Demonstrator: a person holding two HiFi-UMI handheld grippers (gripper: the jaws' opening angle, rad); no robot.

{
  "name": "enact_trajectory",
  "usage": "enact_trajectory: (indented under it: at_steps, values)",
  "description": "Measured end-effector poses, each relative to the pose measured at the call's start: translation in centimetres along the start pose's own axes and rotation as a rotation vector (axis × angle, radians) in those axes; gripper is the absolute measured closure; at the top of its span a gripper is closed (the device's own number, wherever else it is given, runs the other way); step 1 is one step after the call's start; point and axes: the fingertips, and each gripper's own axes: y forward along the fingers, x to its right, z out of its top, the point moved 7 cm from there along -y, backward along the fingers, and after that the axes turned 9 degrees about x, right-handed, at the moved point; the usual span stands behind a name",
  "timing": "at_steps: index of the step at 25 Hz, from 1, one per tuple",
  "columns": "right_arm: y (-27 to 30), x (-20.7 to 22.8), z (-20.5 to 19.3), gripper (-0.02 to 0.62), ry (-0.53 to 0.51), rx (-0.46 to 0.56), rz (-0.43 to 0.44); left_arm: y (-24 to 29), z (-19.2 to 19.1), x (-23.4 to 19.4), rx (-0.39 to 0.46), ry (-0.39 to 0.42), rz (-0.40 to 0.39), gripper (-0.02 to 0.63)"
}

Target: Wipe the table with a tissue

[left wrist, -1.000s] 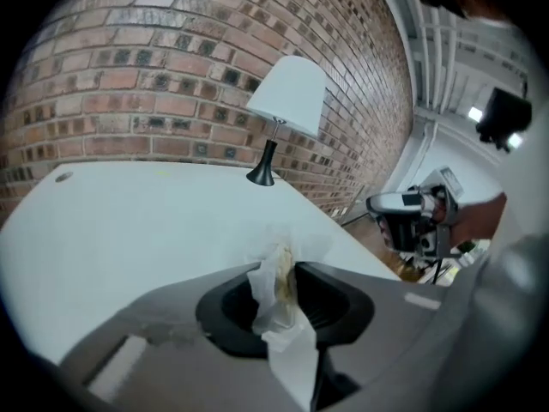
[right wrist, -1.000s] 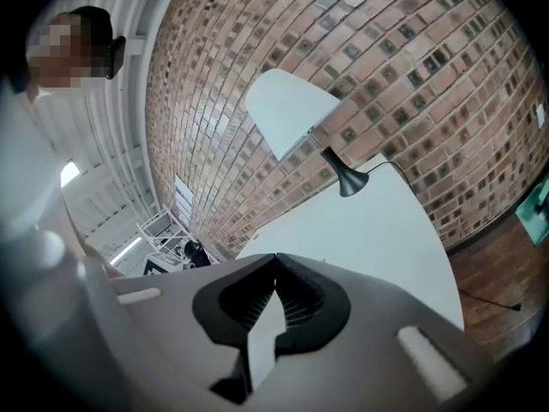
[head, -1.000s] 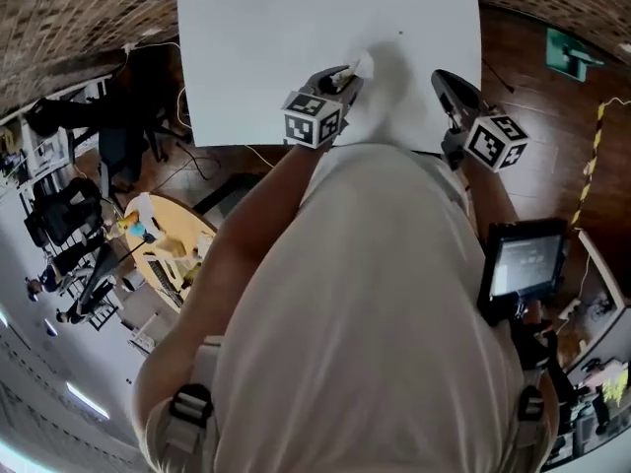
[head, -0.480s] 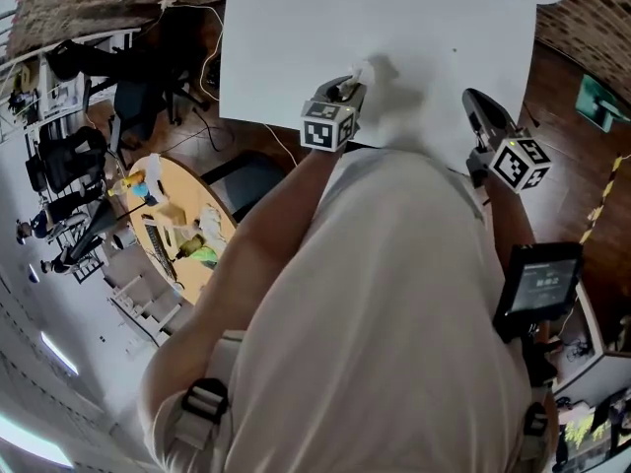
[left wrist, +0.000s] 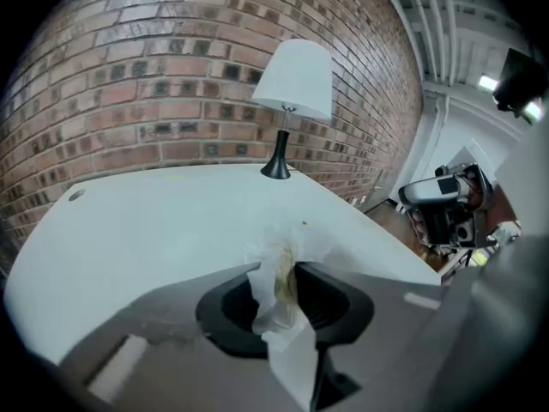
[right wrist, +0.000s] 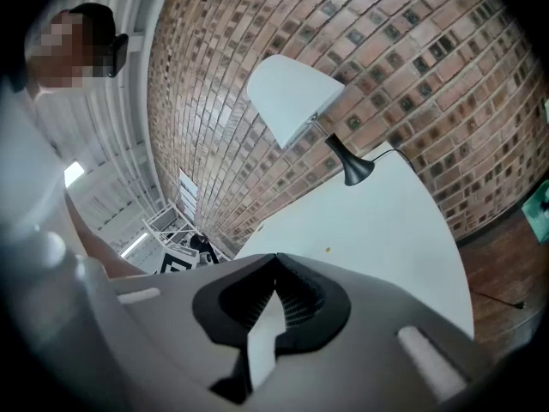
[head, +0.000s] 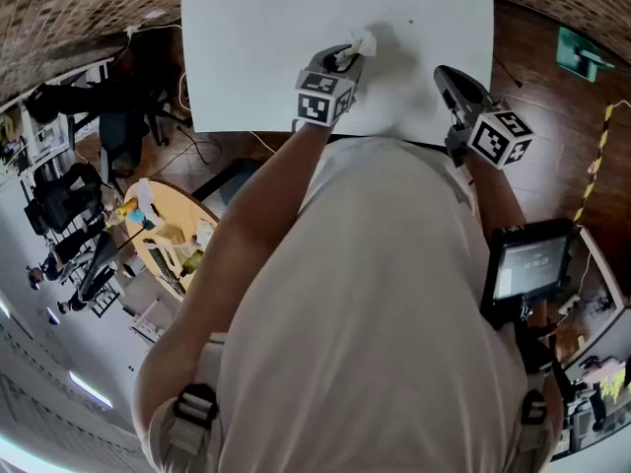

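The tissue (left wrist: 279, 286) is pinched in the left gripper (left wrist: 280, 269). The jaws squeeze a thin part of it, and its fluffy end sits low over the white table (left wrist: 154, 230). It has a yellow-brown smear on it. If it is pushed hard, it could rip, slip out, or spread the dirt. The right gripper (right wrist: 274, 263) is pressed together on nothing, off to the side. Further out lies a tiny speck (left wrist: 304, 223). At the far edge stands a lamp (left wrist: 292, 84), and a long swipe could knock it.

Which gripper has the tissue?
The left gripper: its jaws pinch the stained tissue. The right gripper is closed with nothing between its jaws.
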Motion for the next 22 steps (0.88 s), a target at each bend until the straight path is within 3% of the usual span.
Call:
enact_trajectory:
  at_steps: [8, 16, 22]
  values:
    - [-3.3, 0.7, 1.6, 0.588, -0.014, 0.068, -0.066, 4.7, 3.0, 2.2, -0.032, 0.1, -0.065, 0.514]
    - [-7.9, 2.2, 1.0, 0.588, 0.073, 0.149, -0.122, 8.9, 6.2, 2.4, -0.046, 0.173, -0.025, 0.514]
    - [-9.5, 2.7, 1.6, 0.588, 0.098, 0.194, -0.131, 11.2, 5.9, 3.0, -0.127, 0.292, -0.02, 0.515]
